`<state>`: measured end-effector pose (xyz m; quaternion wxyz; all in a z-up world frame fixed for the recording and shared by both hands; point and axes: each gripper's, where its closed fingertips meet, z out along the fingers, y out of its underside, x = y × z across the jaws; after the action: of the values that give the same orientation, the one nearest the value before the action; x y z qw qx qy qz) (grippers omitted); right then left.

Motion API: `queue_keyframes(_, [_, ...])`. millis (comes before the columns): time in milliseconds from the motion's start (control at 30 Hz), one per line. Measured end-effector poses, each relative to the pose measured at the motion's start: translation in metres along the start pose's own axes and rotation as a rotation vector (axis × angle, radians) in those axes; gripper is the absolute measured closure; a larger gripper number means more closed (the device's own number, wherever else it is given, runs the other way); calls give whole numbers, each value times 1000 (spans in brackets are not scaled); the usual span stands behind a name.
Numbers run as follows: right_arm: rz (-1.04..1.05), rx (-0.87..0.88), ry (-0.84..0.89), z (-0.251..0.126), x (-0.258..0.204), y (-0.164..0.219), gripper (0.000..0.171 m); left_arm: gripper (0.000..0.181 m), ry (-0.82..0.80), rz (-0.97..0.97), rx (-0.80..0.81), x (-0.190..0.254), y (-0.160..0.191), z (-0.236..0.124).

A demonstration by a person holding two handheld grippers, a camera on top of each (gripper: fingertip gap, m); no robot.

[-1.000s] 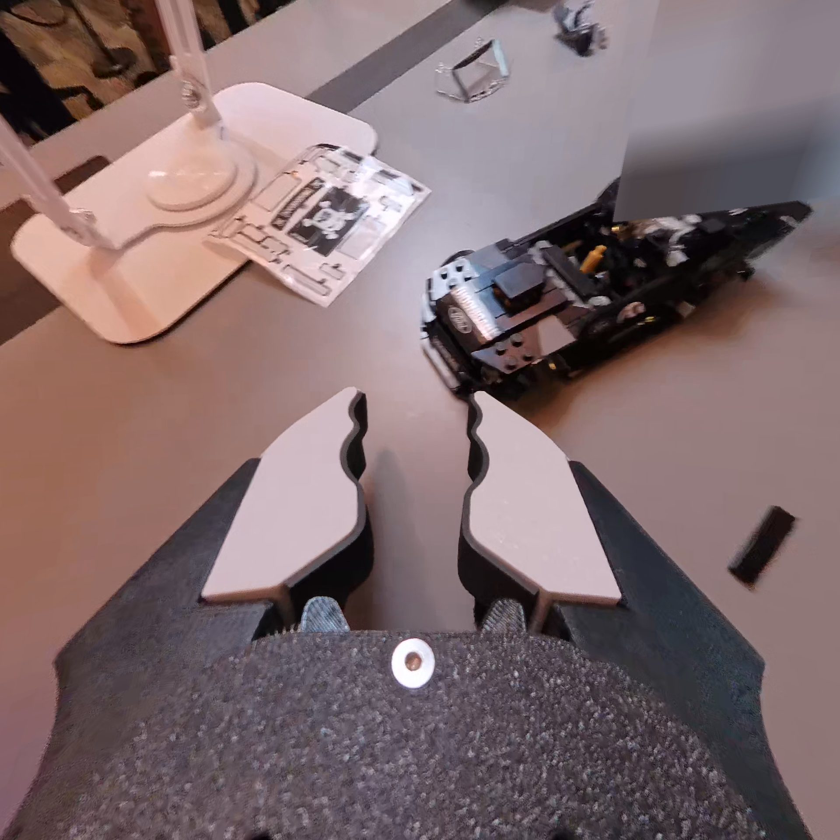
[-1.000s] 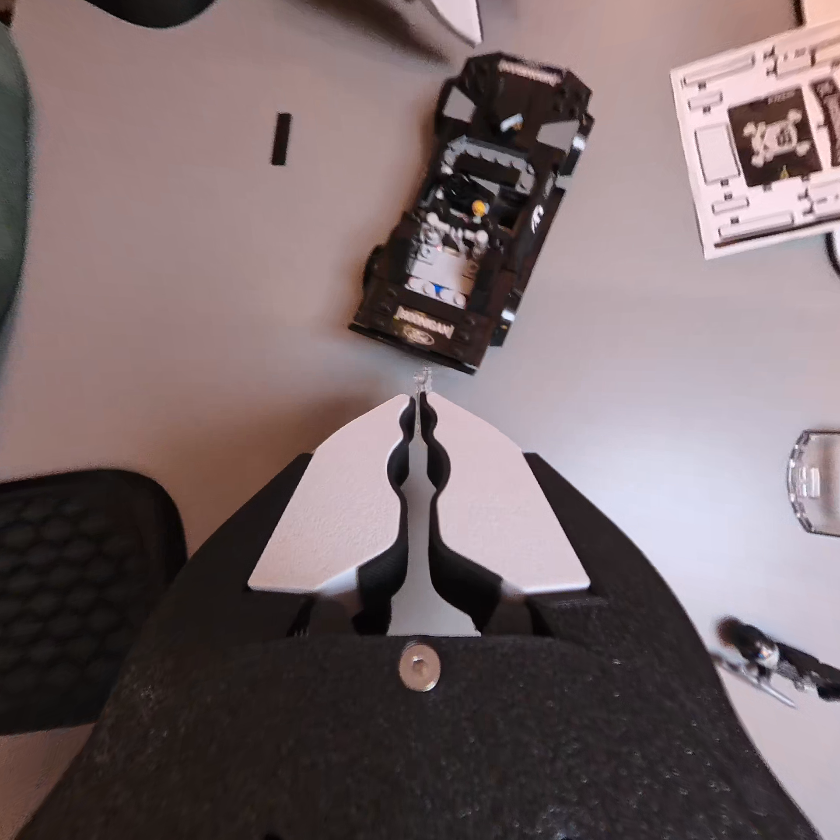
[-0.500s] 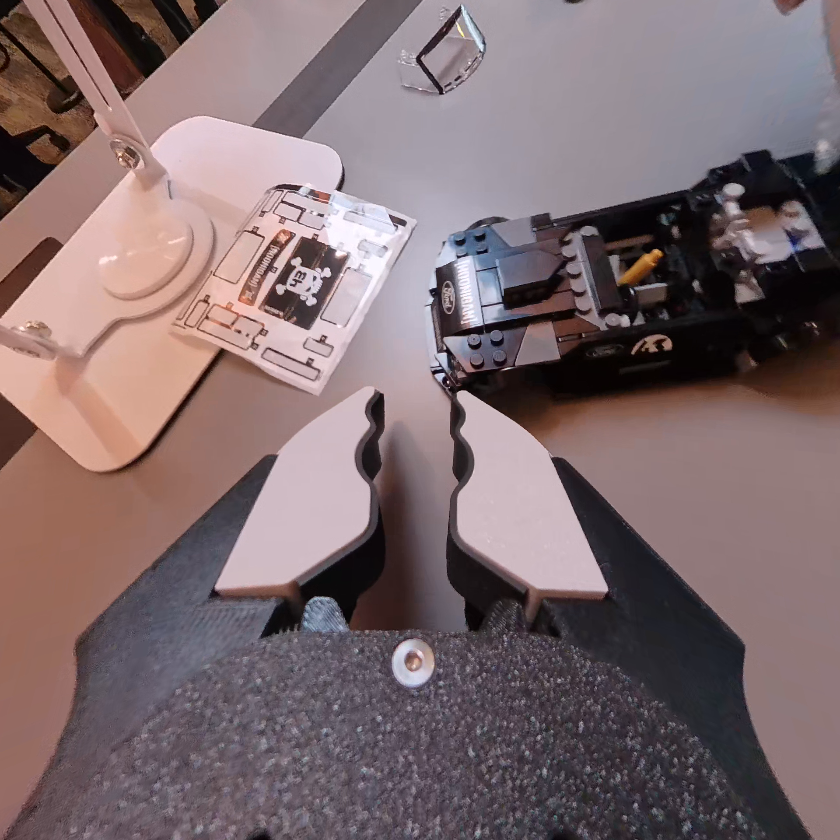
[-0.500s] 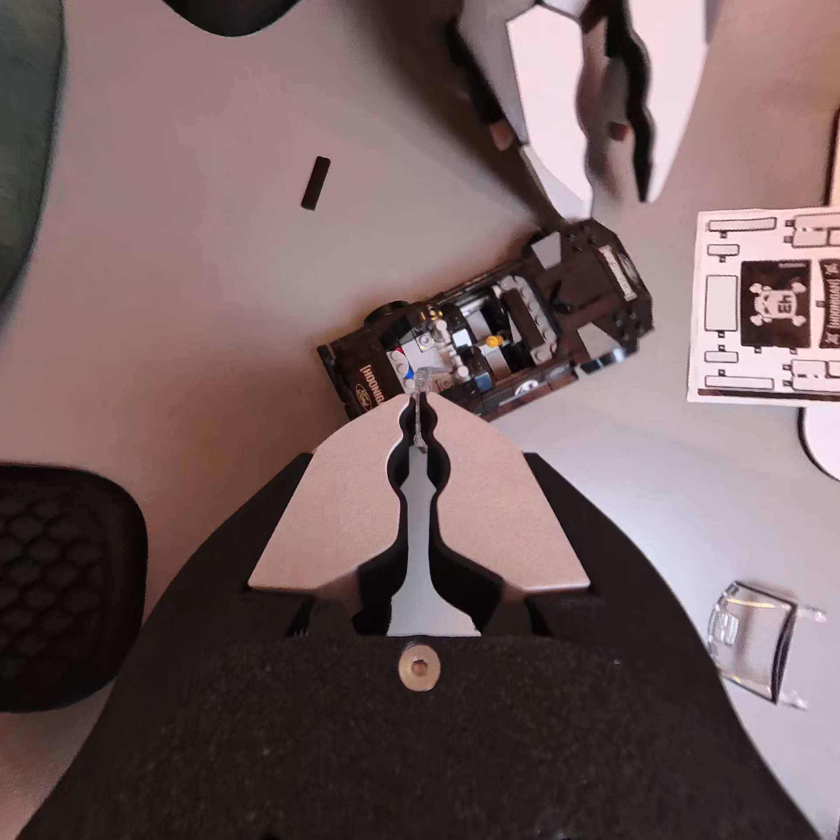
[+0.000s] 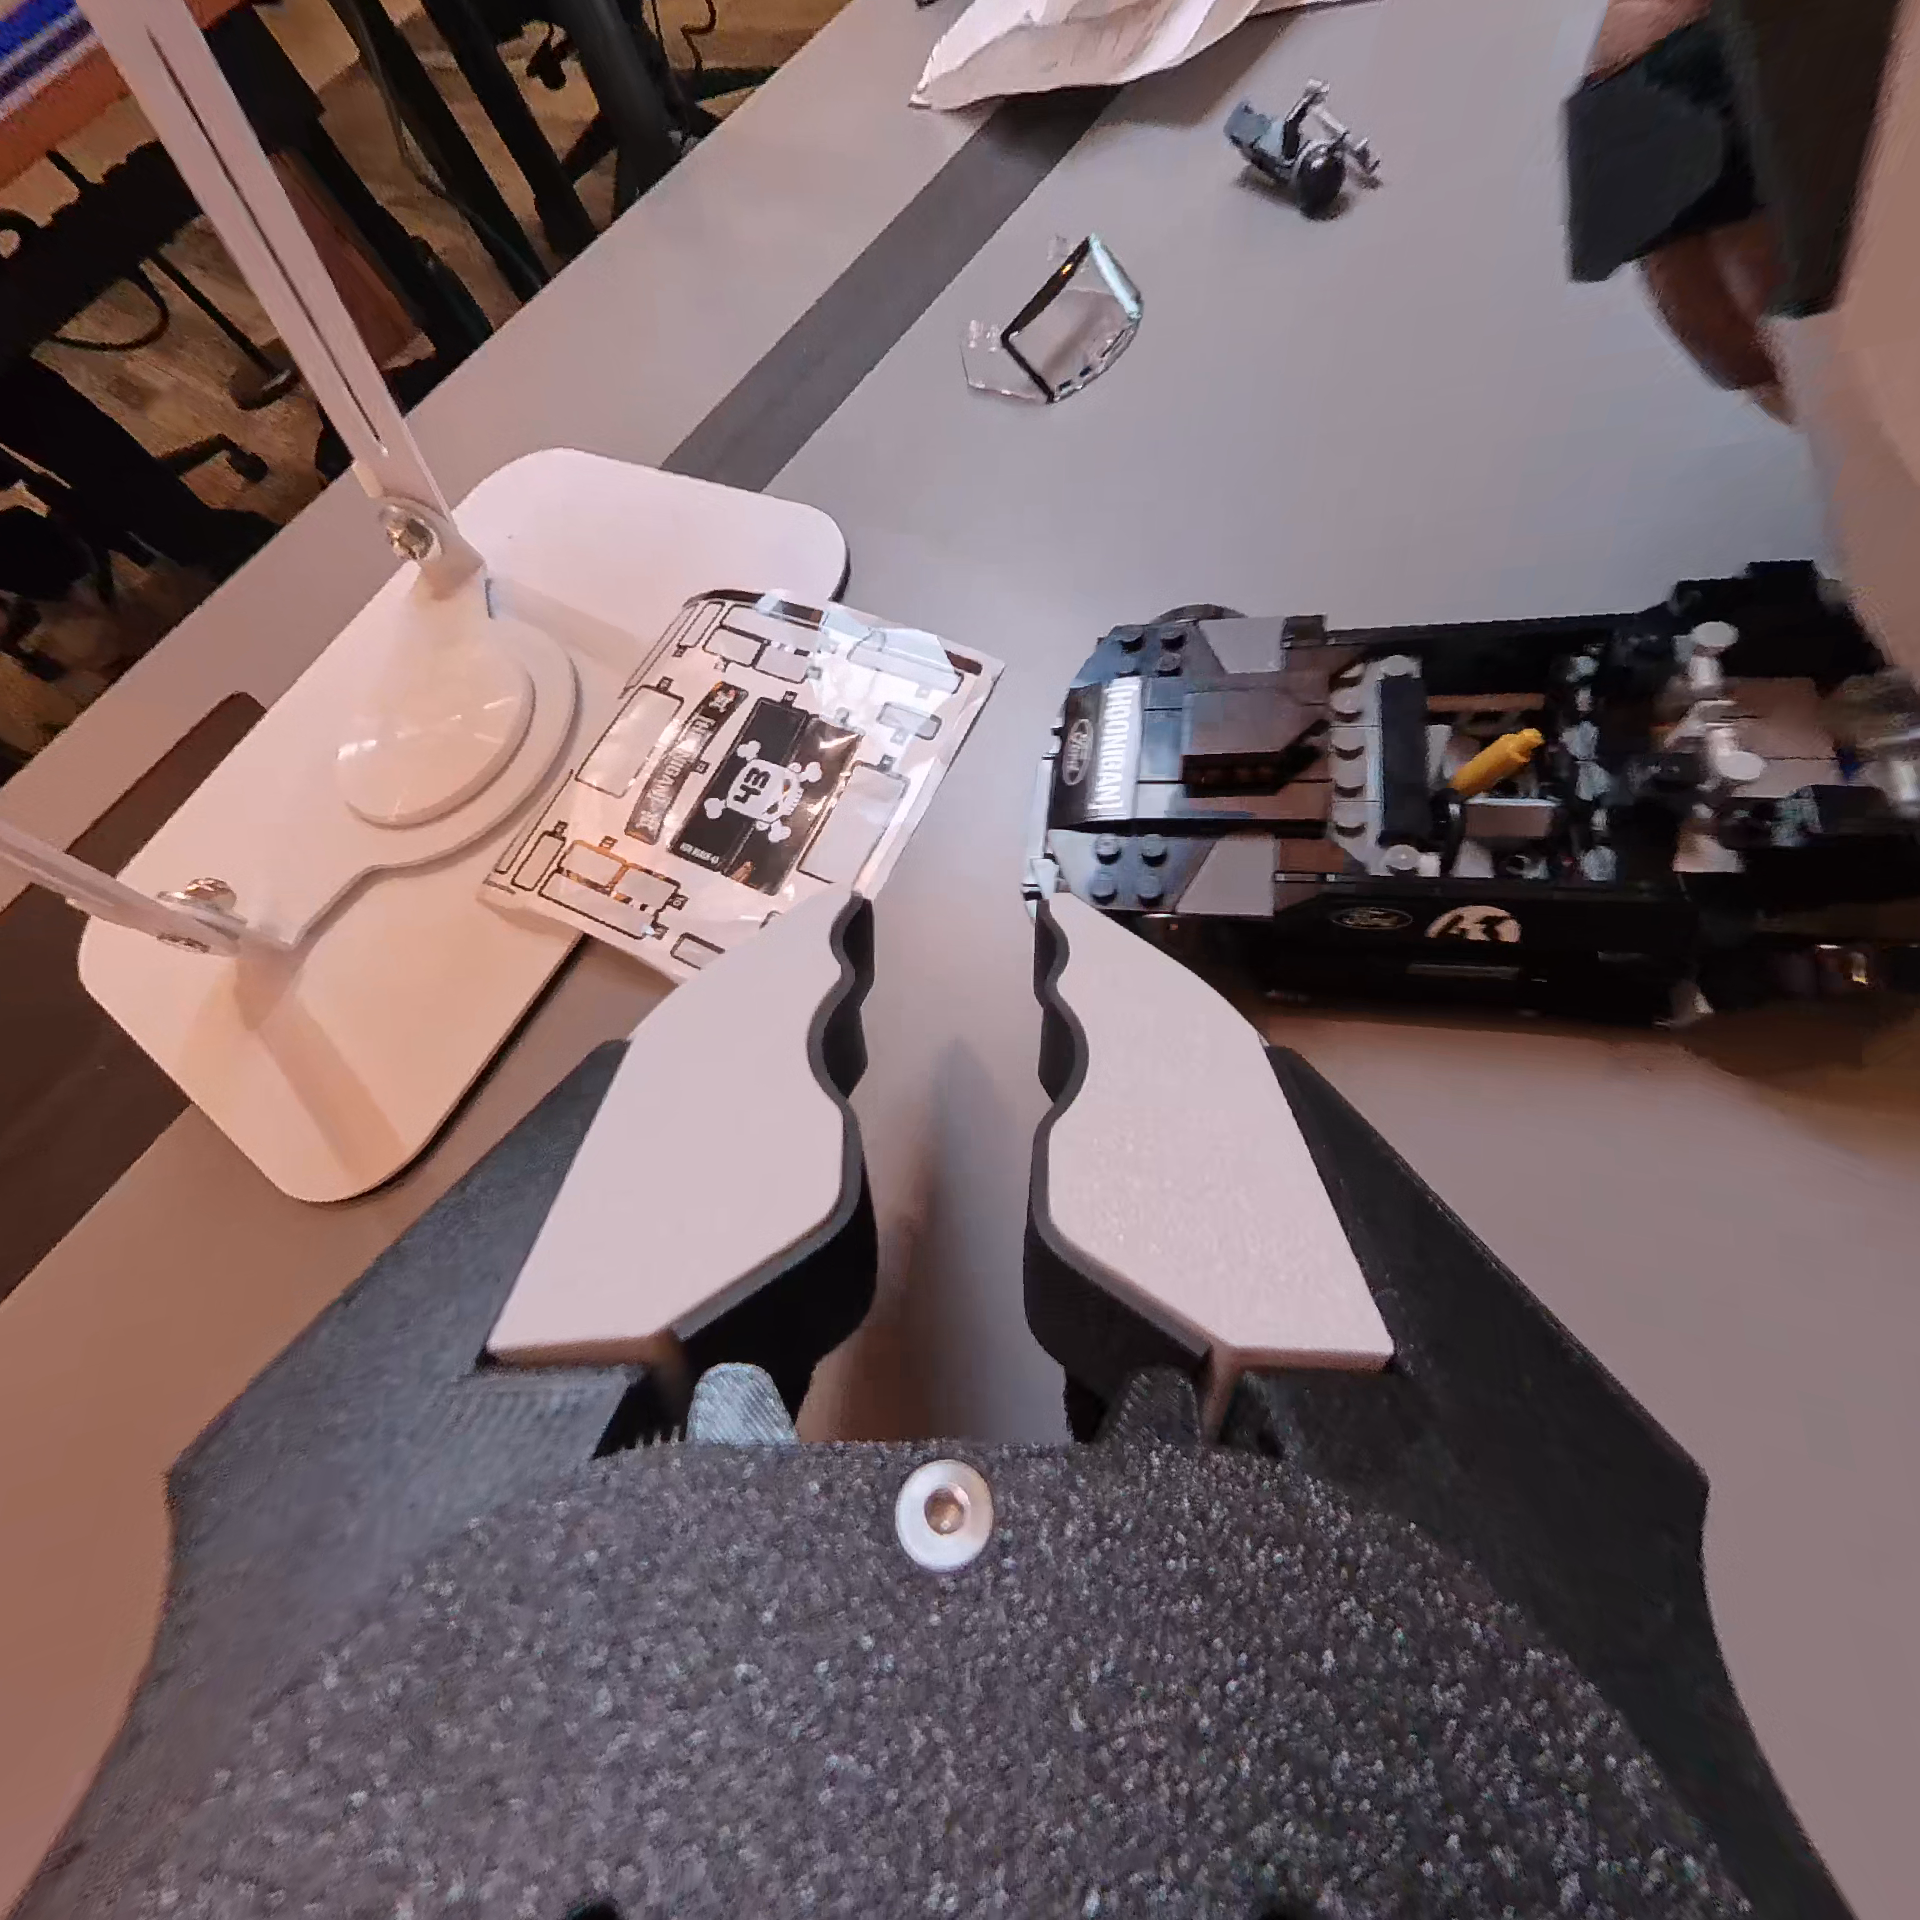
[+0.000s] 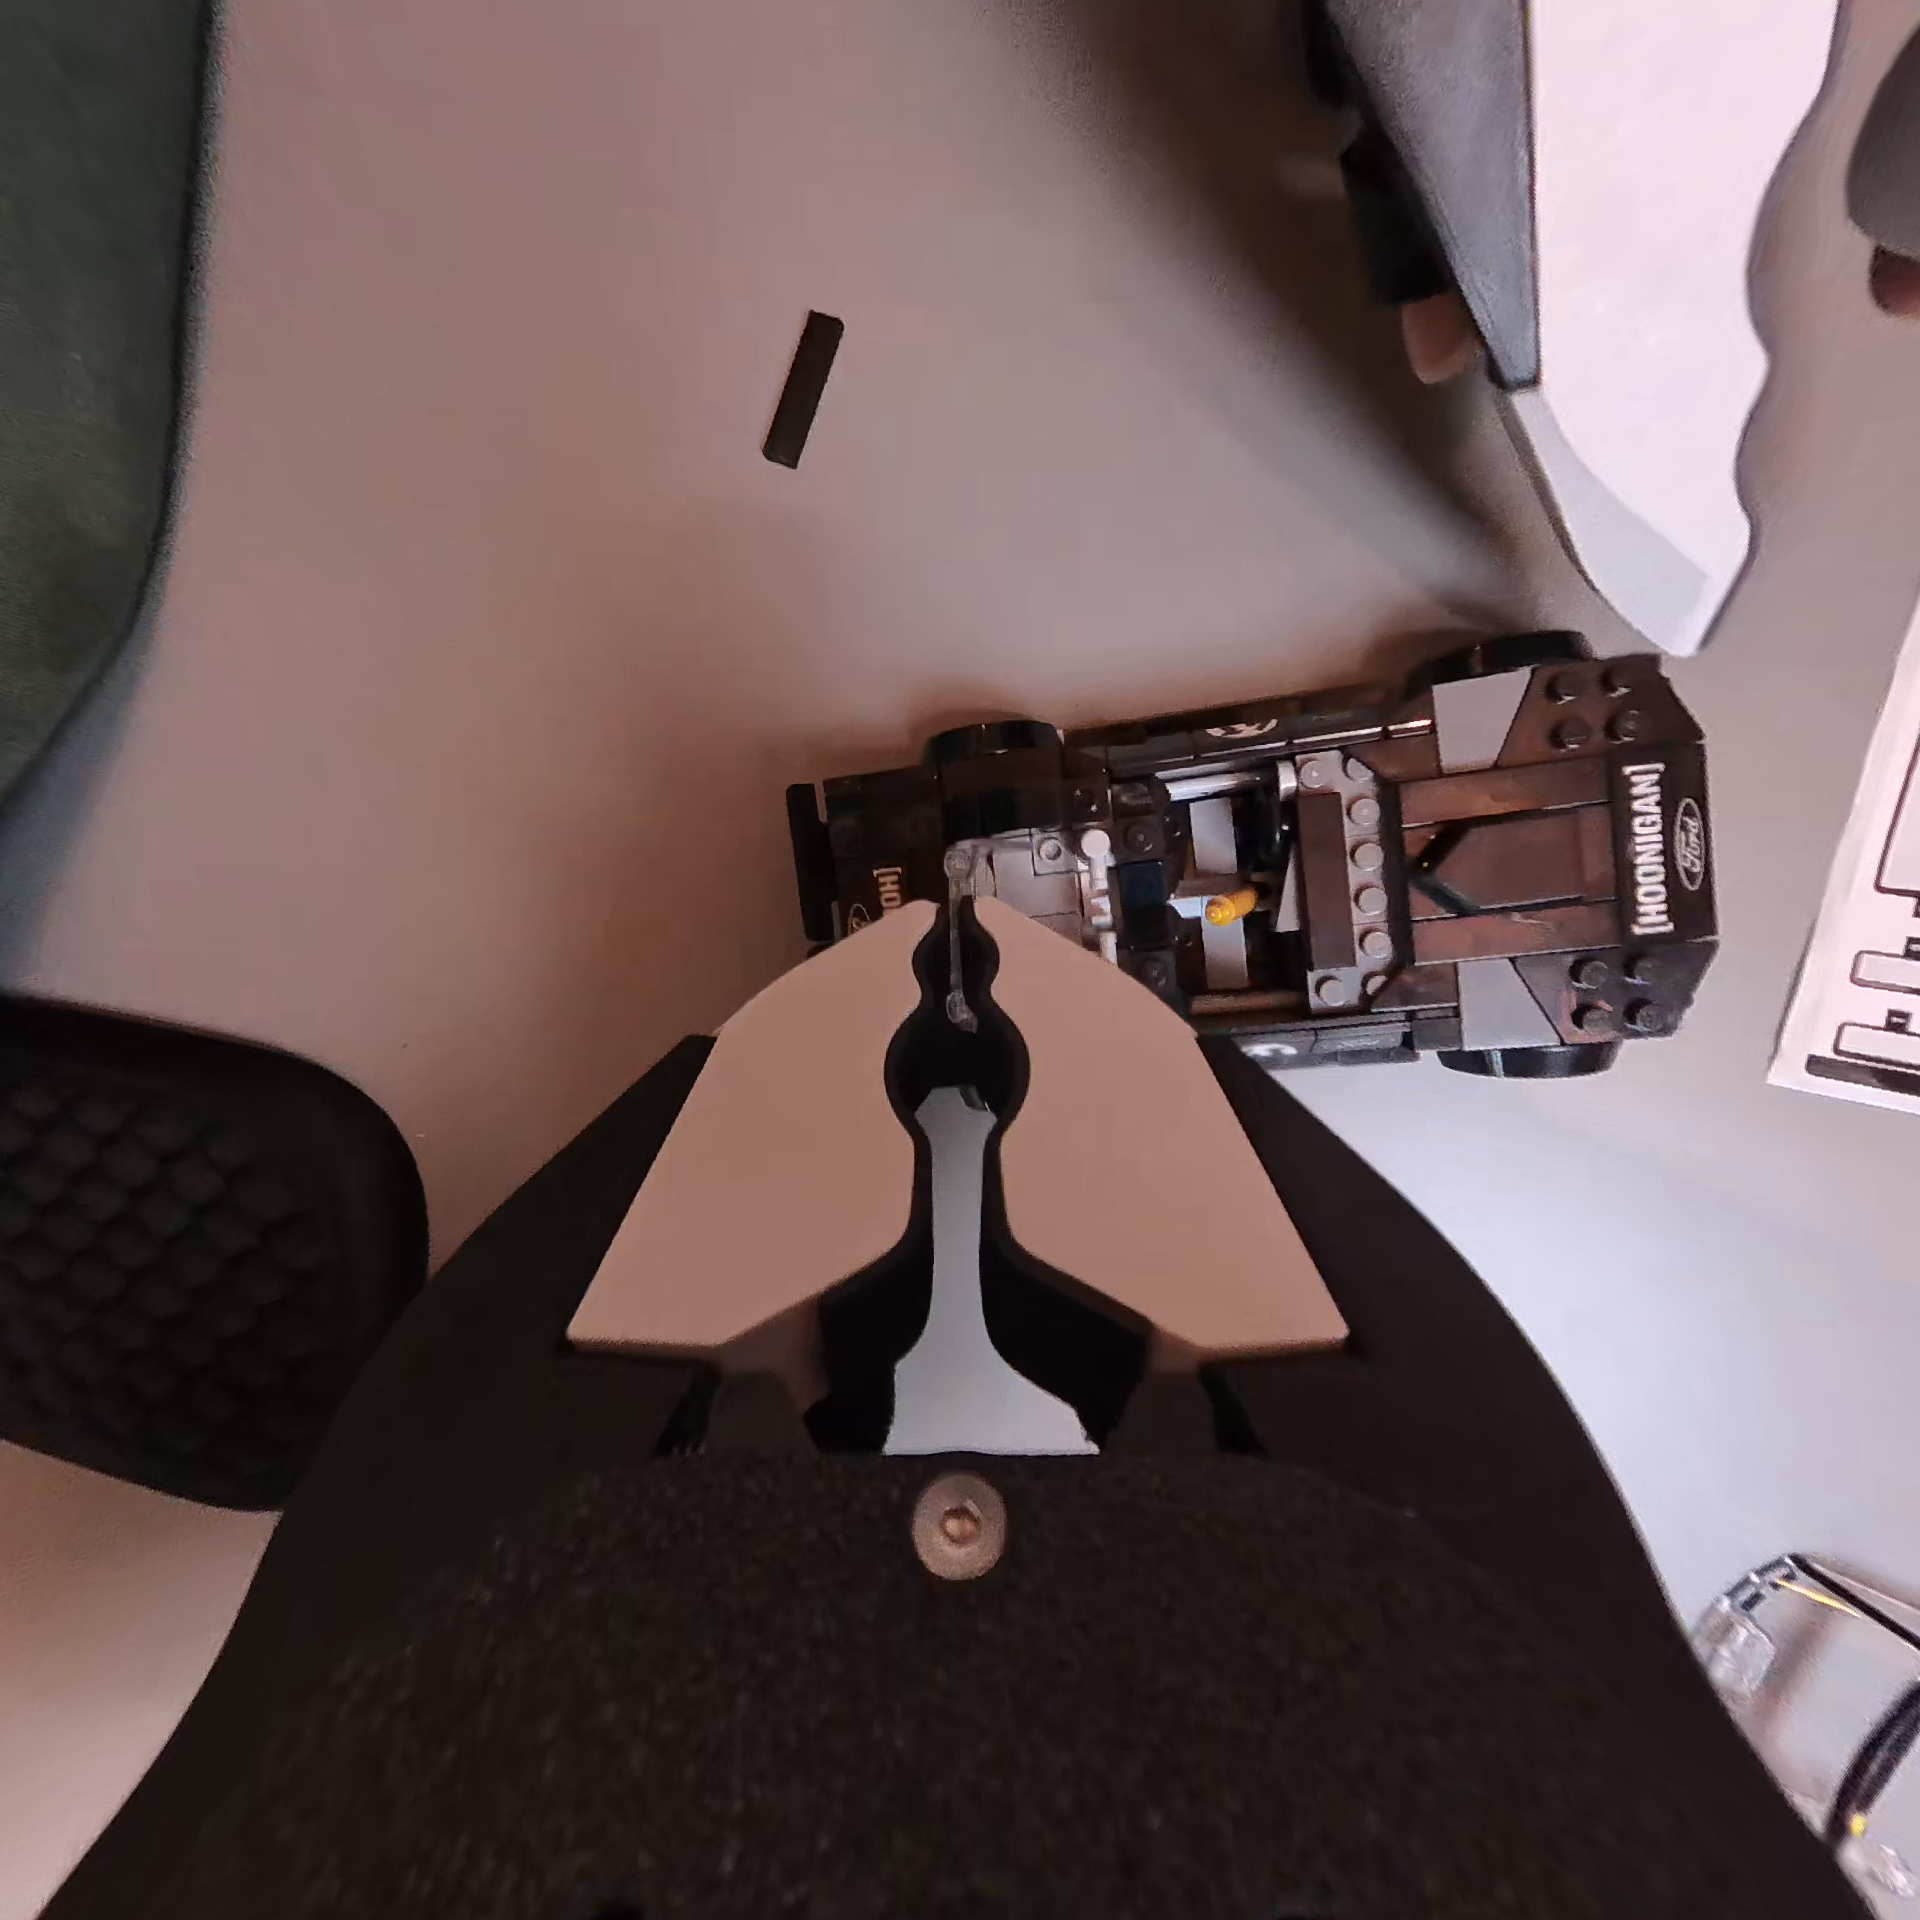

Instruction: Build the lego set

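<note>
Closer now: right tool (image 6: pixel 958 914), car (image 6: pixel 1455 873).

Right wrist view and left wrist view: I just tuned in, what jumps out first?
The black lego car, roof off with its grey interior exposed, lies on the grey table ahead of both grippers. The right gripper is shut on a thin clear piece at the car's left end. The left gripper is open and empty, between the car's nose and the sticker sheet.

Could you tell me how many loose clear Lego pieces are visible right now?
2: a clear windscreen piece lying on the table beyond the car, and a small clear piece pinched in the right gripper.
</note>
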<state>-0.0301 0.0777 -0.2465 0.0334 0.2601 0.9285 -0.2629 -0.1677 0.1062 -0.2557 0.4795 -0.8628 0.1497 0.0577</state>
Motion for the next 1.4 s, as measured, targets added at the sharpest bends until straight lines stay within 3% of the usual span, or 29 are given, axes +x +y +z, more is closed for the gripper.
queue_keyframes(700, [35,-62,-38,5,4,-2,163,151,213,76,40,99,-18,-35])
queue_keyframes(1033, [23,-62,-51,2,5,-3,168,152,252,84,36,108,-16,-35])
queue_keyframes(1400, [46,-83,-243,3,-3,-4,170,151,279,85,33,112,-13,-35])
